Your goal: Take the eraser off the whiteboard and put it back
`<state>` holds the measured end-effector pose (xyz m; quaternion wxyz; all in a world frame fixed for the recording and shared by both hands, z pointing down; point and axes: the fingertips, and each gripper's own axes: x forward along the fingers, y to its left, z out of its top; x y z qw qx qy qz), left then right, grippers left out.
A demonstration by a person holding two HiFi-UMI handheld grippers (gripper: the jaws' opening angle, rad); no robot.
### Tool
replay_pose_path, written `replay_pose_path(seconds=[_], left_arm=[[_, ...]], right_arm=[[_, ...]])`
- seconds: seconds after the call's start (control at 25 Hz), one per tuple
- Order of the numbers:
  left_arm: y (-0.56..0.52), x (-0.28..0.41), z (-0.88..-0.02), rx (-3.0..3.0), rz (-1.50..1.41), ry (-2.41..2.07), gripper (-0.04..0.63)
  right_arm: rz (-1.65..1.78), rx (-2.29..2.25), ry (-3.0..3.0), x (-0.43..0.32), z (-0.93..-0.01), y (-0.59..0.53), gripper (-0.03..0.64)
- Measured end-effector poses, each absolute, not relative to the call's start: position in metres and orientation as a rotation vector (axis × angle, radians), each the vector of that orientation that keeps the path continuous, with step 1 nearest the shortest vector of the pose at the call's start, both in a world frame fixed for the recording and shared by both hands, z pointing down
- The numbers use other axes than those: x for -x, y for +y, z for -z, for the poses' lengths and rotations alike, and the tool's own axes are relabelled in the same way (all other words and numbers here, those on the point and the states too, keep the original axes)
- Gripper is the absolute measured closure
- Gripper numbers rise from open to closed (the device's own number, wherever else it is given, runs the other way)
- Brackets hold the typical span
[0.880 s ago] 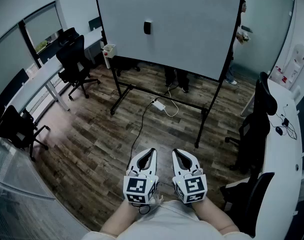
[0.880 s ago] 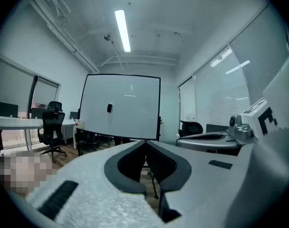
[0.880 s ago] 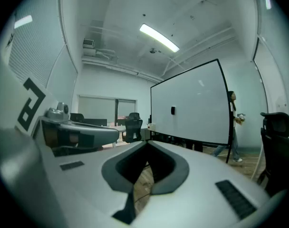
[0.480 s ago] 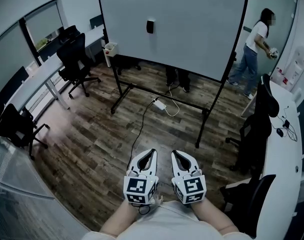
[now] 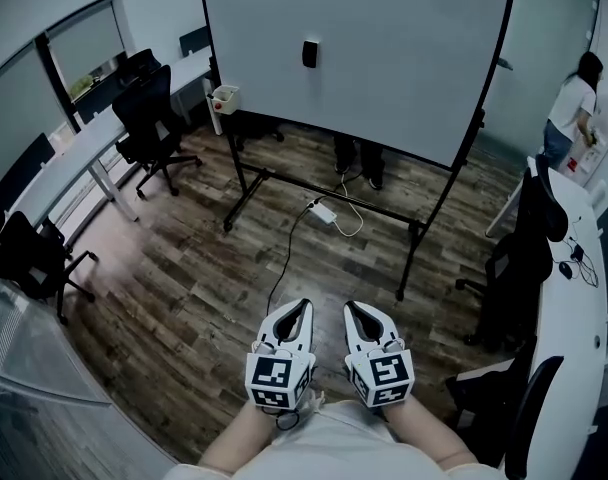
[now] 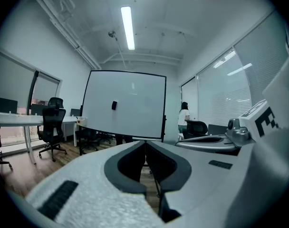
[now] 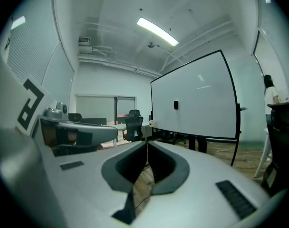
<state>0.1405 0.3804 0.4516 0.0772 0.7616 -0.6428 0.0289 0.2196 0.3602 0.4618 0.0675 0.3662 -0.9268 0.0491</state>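
Well, the left tongs (image 5: 300, 306) and right tongs (image 5: 355, 308) are closed and empty, far from the whiteboard (image 5: 404, 78), so I'd step close and open one squarely around the eraser (image 5: 309, 53).

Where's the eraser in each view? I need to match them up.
Head view: eraser top centre, on the whiteboard.
Left gripper view: eraser left of centre.
Right gripper view: eraser right of centre.
Shared landmark: the whiteboard.
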Motion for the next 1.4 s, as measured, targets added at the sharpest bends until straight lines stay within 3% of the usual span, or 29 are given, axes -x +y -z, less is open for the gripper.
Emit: replay_pose_path(seconds=[0.68, 1.4], left_arm=[[0.292, -0.043, -0.476, -2.184, -0.096, -1.967, 0.577], [0.012, 0.017, -0.467, -2.164, -0.065, -1.99, 0.577]], right_arm=[[-0.241, -1.067, -2.774, -0.135, -0.484, 0.257, 0.589], [-0.16, -1.017, -2.807, -0.071, -0.47, -0.02, 0.589]])
